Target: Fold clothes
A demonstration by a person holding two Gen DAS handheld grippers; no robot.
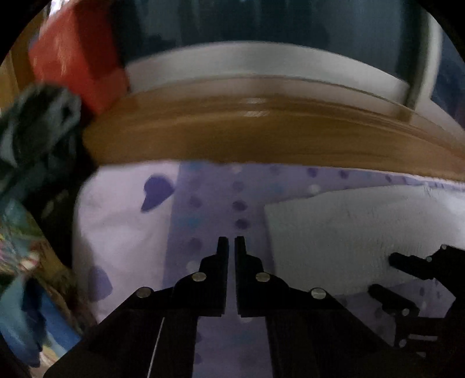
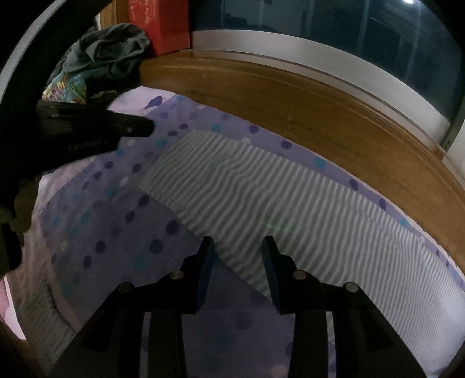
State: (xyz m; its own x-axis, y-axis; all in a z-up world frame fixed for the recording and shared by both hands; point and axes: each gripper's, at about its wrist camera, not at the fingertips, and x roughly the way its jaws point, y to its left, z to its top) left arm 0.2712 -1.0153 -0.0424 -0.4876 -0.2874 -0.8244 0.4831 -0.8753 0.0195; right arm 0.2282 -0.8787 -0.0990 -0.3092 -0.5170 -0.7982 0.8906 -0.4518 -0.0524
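The striped garment (image 2: pixel 290 203) I am working on lies flat on the dotted purple bedsheet (image 2: pixel 122 221), spread in a long band that runs from the middle of the bed toward the right, its far edge close to the wooden bed frame (image 2: pixel 290 110). Its stripes are fine, grey and white, and its near-left edge shows a stepped outline against the sheet. In the left wrist view the same cloth (image 1: pixel 348 226) reads as a pale, blurred rectangle to the right of my left tool.

My right gripper (image 2: pixel 238 247) hangs above the near edge of the garment with its jaws apart; the cloth shows through the gap, and I cannot tell whether the pads touch it. In the left wrist view that gripper (image 1: pixel 389 273) appears at the lower right, fingers spread over the cloth's near edge.

My left gripper (image 1: pixel 231 242) has its jaws drawn together with only a thin slit between them, and nothing is caught there; it sits over the bare sheet, just left of the garment. The right wrist view shows it (image 2: pixel 145 128) coming in from the left, above the sheet.

Beyond, a pile of dark crumpled clothes (image 2: pixel 107 52) sits at the far-left corner, with a red box (image 2: pixel 159 26) beside it on the frame. A pale window ledge (image 2: pixel 319 55) and dark glass run behind.
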